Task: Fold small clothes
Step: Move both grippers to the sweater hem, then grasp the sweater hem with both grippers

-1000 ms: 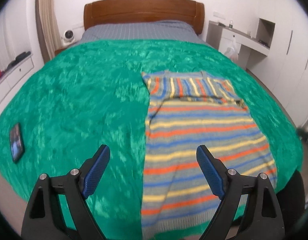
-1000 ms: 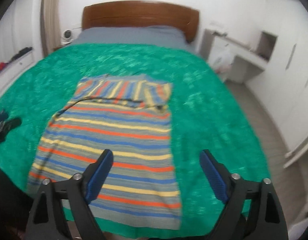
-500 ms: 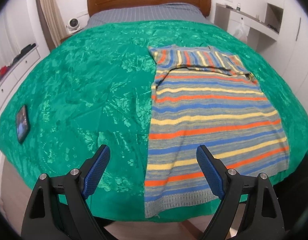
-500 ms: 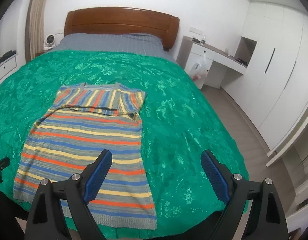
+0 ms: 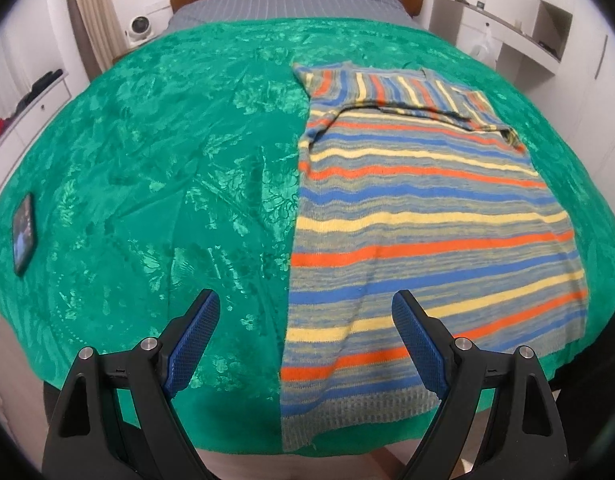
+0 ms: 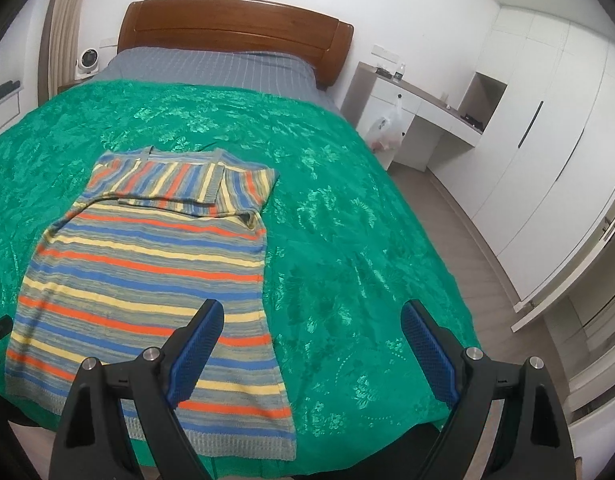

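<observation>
A striped knit sweater (image 5: 419,216) in blue, orange, yellow and grey lies flat on the green bedspread (image 5: 147,184), its sleeves folded across the chest at the far end and its hem at the near bed edge. It also shows in the right wrist view (image 6: 147,272). My left gripper (image 5: 305,340) is open and empty, held above the near edge over the sweater's lower left corner. My right gripper (image 6: 311,348) is open and empty, above the near edge by the sweater's lower right corner.
A phone (image 5: 22,234) lies on the bedspread at the far left. The wooden headboard (image 6: 235,28) is at the back. A white desk (image 6: 419,116), a hanging plastic bag (image 6: 385,130) and wardrobes (image 6: 547,128) stand to the right of the bed.
Both grippers have pulled back and risen from the bed, so the sweater's hem and the near bed edge now show. The sweater has not moved. Both grippers stay open.
</observation>
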`<state>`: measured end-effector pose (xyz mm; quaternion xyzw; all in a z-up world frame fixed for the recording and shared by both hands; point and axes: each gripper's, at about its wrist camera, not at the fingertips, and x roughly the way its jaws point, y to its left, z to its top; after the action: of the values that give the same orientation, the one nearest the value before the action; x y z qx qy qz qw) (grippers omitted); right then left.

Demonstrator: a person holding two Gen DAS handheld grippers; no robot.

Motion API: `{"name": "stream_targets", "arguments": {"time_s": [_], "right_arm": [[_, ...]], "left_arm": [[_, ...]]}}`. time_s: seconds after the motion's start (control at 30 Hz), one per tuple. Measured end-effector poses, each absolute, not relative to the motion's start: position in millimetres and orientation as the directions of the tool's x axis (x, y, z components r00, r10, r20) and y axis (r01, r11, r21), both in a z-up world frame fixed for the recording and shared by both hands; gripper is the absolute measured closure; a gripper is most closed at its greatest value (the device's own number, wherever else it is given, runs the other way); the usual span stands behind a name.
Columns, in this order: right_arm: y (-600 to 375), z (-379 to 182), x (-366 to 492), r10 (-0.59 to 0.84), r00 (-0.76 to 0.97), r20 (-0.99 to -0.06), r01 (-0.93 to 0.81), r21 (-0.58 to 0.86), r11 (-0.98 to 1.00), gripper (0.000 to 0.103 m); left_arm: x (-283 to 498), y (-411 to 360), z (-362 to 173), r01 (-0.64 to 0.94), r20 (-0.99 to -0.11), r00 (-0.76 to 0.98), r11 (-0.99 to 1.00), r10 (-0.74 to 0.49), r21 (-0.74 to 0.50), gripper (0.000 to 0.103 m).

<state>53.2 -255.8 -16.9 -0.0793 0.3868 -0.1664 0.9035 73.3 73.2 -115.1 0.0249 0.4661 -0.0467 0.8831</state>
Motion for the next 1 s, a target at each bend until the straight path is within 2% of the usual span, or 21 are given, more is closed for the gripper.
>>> {"name": "stream_targets", "arguments": {"time_s": [0.33, 0.47, 0.53, 0.63, 0.7, 0.73, 0.83, 0.87, 0.93, 0.97, 1.0], "right_arm": [[-259.5, -23.9, 64.7, -0.380, 0.631, -0.677, 0.231, -0.303, 0.925, 0.013], [-277.8, -43.5, 63.2, -0.319, 0.624, -0.713, 0.145, -0.296, 0.944, 0.013], [-313.8, -70.4, 56.5, -0.188, 0.557, -0.809, 0.113, -0.151, 0.982, 0.014], [-349.3, -112.7, 47.7, 0.037, 0.448, -0.893, 0.111, 0.096, 0.989, 0.014], [-353.3, -140.7, 45.3, 0.156, 0.377, -0.913, 0.105, 0.210, 0.972, 0.022], [-350.6, -152.8, 44.3, 0.205, 0.365, -0.908, 0.087, 0.253, 0.964, 0.024], [-338.5, -179.7, 46.1, 0.195, 0.301, -0.934, 0.080, 0.228, 0.970, 0.026], [-334.0, -183.9, 45.9, 0.210, 0.290, -0.934, 0.066, 0.238, 0.969, 0.031], [-324.5, -190.6, 44.6, 0.261, 0.251, -0.932, 0.021, 0.274, 0.961, 0.083], [-323.0, -193.0, 44.4, 0.283, 0.225, -0.932, 0.021, 0.295, 0.955, 0.098], [-323.0, -190.8, 43.0, 0.290, 0.221, -0.931, 0.027, 0.303, 0.953, 0.098]], "left_arm": [[81.5, 75.5, -128.0, 0.092, -0.842, 0.537, 0.996, -0.050, 0.000, 0.014], [83.0, 83.6, -150.6, 0.086, -0.883, 0.467, 0.996, -0.036, 0.005, 0.012], [79.9, 93.8, -165.1, 0.067, -0.904, 0.425, 0.998, -0.046, -0.020, 0.013], [74.8, 99.9, -182.2, 0.057, -0.924, 0.376, 0.997, -0.071, -0.053, 0.012], [70.7, 96.0, -183.7, 0.074, -0.922, 0.381, 0.996, -0.067, -0.042, 0.012], [68.7, 91.7, -184.1, 0.097, -0.924, 0.376, 0.995, -0.070, -0.036, 0.012], [62.7, 84.0, -186.3, 0.136, -0.935, 0.348, 0.990, -0.070, -0.023, 0.014], [61.0, 83.2, -187.5, 0.141, -0.938, 0.340, 0.990, -0.073, -0.026, 0.021], [56.3, 79.6, -190.4, 0.155, -0.947, 0.311, 0.987, -0.082, -0.035, 0.049], [55.1, 78.6, -191.0, 0.161, -0.951, 0.294, 0.986, -0.093, -0.046, 0.090], [54.3, 79.0, -191.7, 0.161, -0.956, 0.270, 0.985, -0.111, -0.069, 0.100]]}}
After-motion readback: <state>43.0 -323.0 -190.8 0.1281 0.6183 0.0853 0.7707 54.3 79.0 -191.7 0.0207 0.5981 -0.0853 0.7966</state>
